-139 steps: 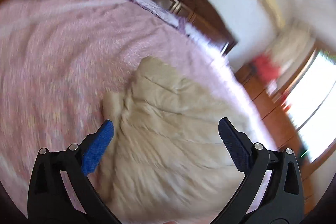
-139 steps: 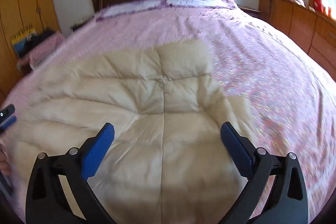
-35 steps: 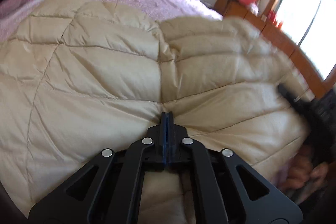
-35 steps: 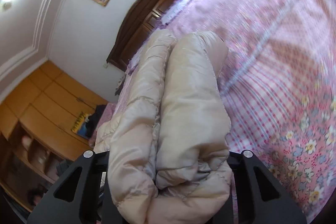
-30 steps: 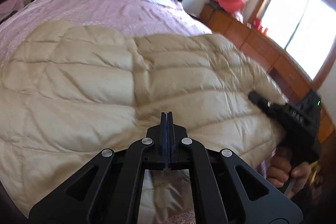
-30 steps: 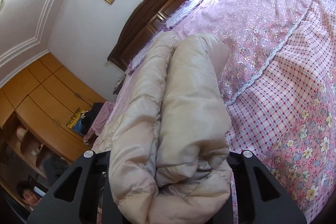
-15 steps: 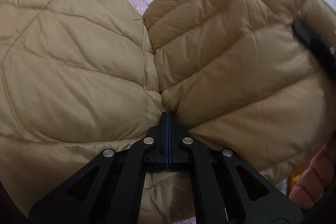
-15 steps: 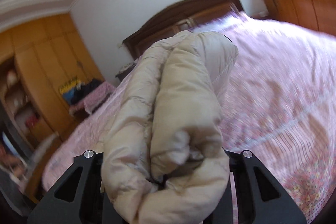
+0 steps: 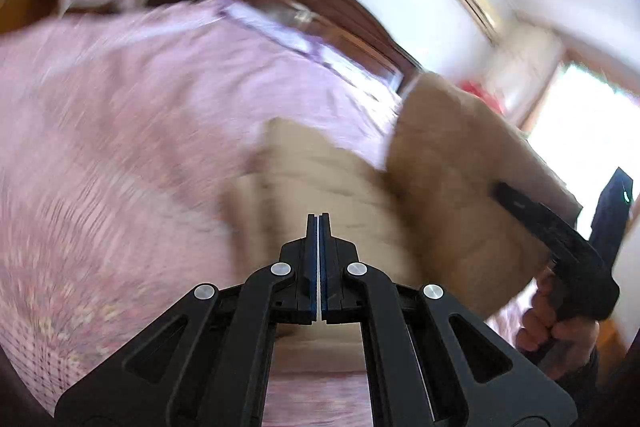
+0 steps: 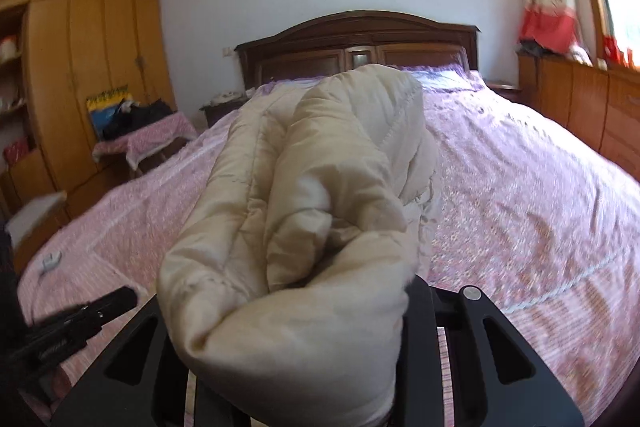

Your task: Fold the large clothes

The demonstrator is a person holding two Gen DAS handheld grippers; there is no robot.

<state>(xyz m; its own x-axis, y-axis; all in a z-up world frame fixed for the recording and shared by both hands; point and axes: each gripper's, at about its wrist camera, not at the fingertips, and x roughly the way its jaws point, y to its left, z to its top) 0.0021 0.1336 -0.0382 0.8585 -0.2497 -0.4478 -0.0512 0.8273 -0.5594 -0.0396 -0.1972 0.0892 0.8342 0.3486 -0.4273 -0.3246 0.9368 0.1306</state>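
While my left gripper shows its blue pads pressed together with only a hairline between them and nothing caught there, my right gripper is clamped on a thick bunched fold of the cream puffer jacket, which fills the middle of that view and hides its pads. From the left wrist camera, which is smeared with blur, the jacket hangs at about two o'clock, with its lower part sagging onto the bed just past my closed tips at twelve. The right gripper's black body and the hand gripping it sit at four o'clock, right against the jacket's edge. The pink floral bedspread lies bare from one to four o'clock in the right view and from eight to eleven in the left, so I read plenty of open room on both sides of the garment. The dark wooden headboard closes the far edge at twelve. A small table with a pink cloth stands beside the bed at ten o'clock, backed by the orange wardrobe, and wooden cabinets line the side at two. A small white object rests on the spread at nine, and the left gripper's dark tip pokes in at eight.
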